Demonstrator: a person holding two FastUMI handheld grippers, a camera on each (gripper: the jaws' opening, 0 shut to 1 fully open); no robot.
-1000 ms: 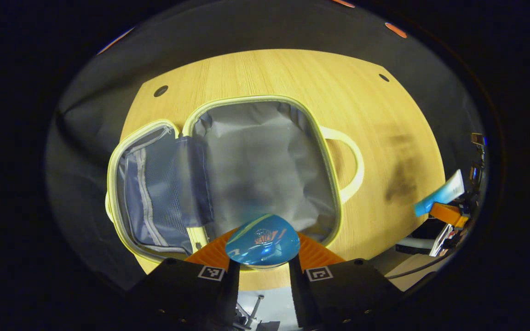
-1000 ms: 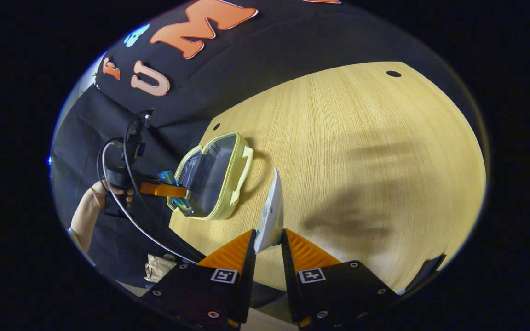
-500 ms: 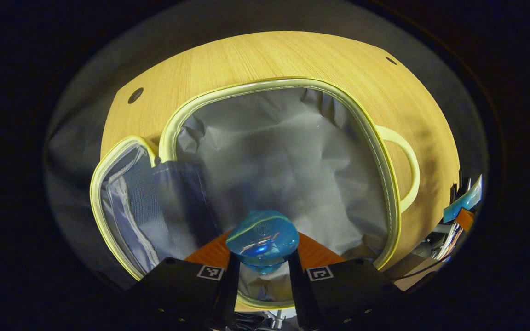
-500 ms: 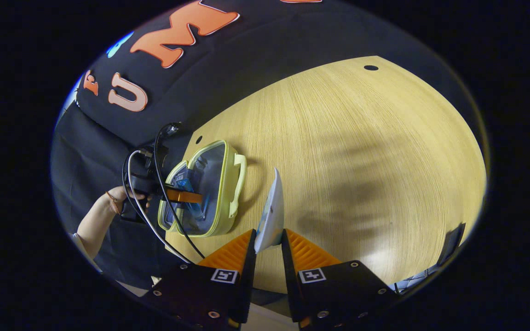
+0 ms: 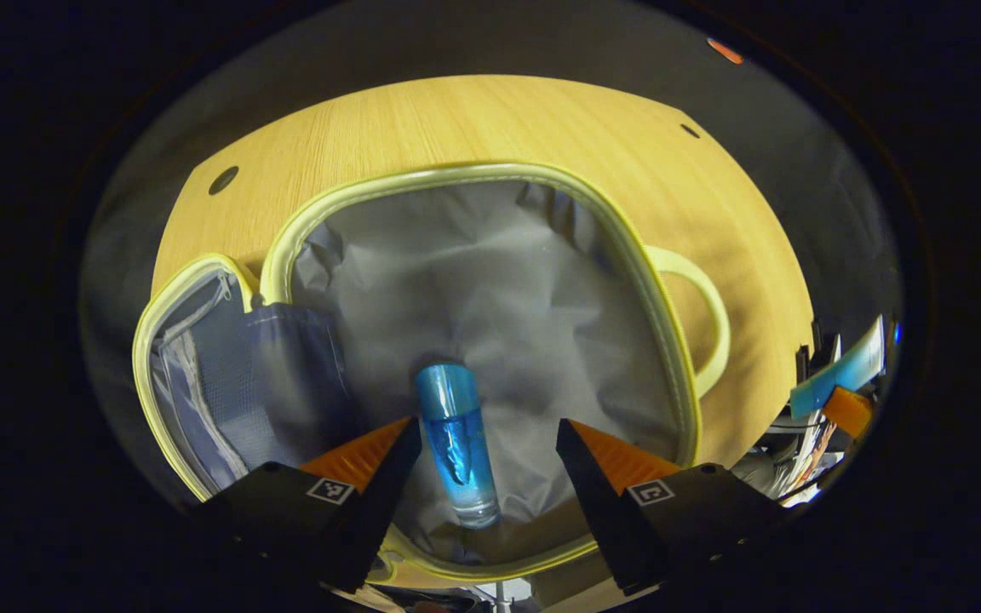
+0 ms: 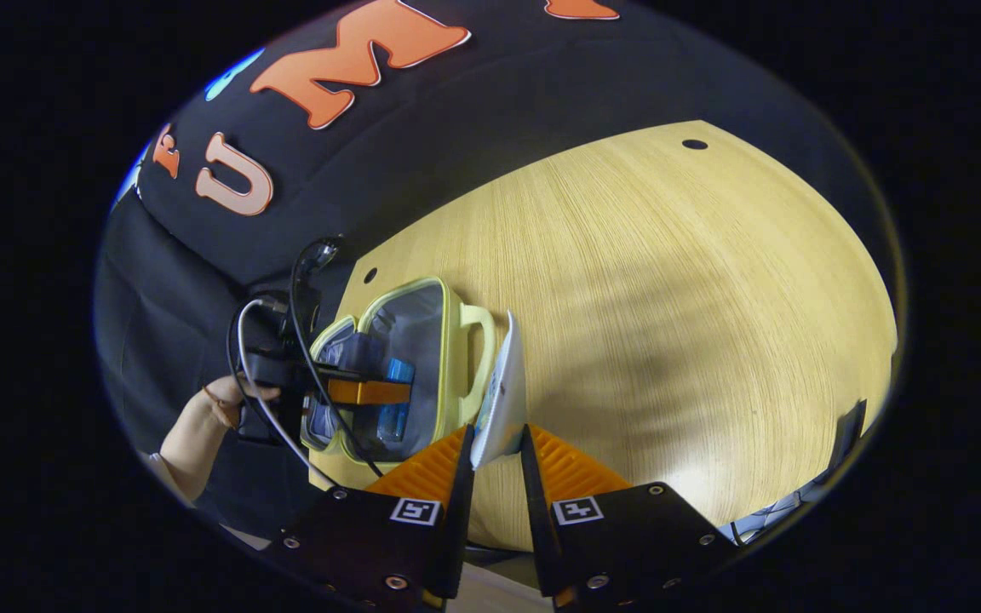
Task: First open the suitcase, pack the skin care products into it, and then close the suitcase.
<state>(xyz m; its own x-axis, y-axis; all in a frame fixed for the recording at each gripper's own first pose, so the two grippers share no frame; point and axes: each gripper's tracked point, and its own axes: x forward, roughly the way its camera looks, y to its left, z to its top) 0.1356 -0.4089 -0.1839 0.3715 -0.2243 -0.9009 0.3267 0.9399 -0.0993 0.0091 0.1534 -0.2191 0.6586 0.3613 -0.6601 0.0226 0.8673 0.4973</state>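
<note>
Blue bottle (image 5: pixel 459 445) lay inside the open suitcase (image 5: pixel 490 179) near the bench's (image 5: pixel 473 119) left edge, between the left gripper's (image 5: pixel 482 443) wide-spread fingers. Right gripper (image 6: pixel 497 443) pinched a white tube (image 6: pixel 501 396) beside the handle.

One open suitcase (image 5: pixel 490 281) lies ahead of the left gripper (image 5: pixel 485 444). One blue bottle (image 5: pixel 459 443) lies inside it, between that gripper's spread fingers. One white tube (image 6: pixel 501 400) sits pinched in the right gripper (image 6: pixel 497 447). Two skin care items in all, two grippers, one wooden table (image 6: pixel 669 281)
</note>
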